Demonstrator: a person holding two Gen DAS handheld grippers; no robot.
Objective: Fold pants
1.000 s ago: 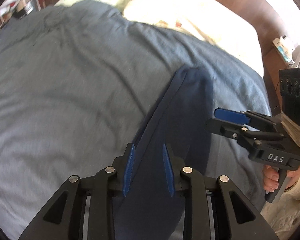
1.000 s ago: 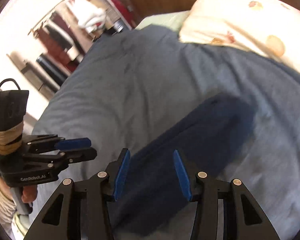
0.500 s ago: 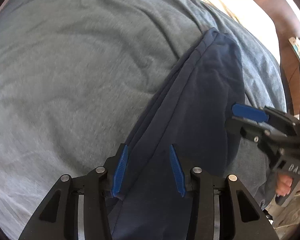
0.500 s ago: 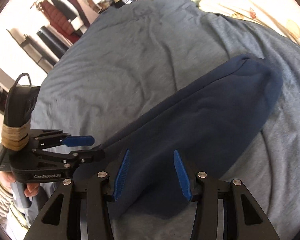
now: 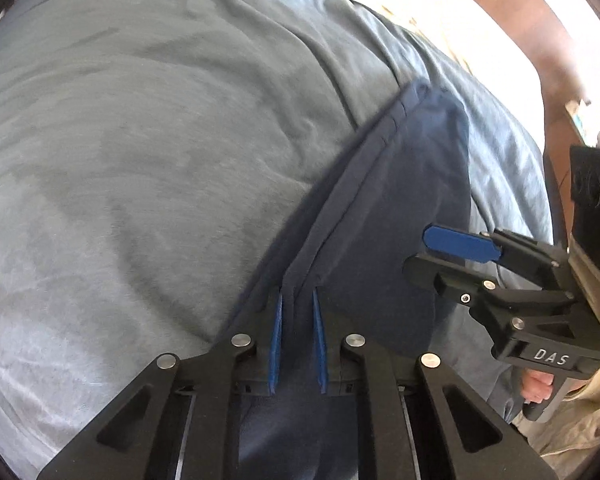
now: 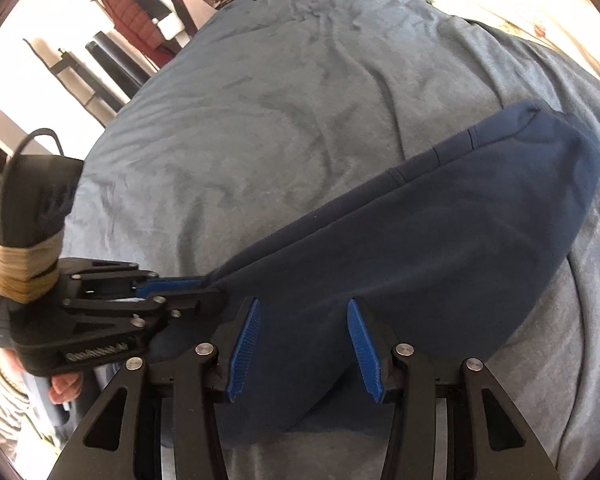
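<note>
Dark navy pants (image 5: 400, 200) lie folded lengthwise on the blue-grey duvet (image 5: 160, 140), running away from me toward the pillow. My left gripper (image 5: 298, 308) is closing its jaws on a raised fold along the near left edge, and the blue pads pinch that cloth. In the right wrist view the left gripper (image 6: 180, 288) clamps the same edge of the pants (image 6: 440, 240). My right gripper (image 6: 304, 320) hangs over the near end of the pants with its pads well apart and gripping nothing. In the left wrist view the right gripper (image 5: 424, 254) also stands open.
A cream patterned pillow (image 6: 540, 4) and a wooden headboard (image 5: 500, 12) lie at the far end of the bed. A rack of hanging clothes (image 6: 140, 20) stands past the bed's left side. A hand (image 5: 536, 388) holds the right gripper's handle.
Both grippers have come down and closer to the pants. The left jaws first widened a little, then narrowed onto the fold of cloth. The right jaws kept the same gap.
</note>
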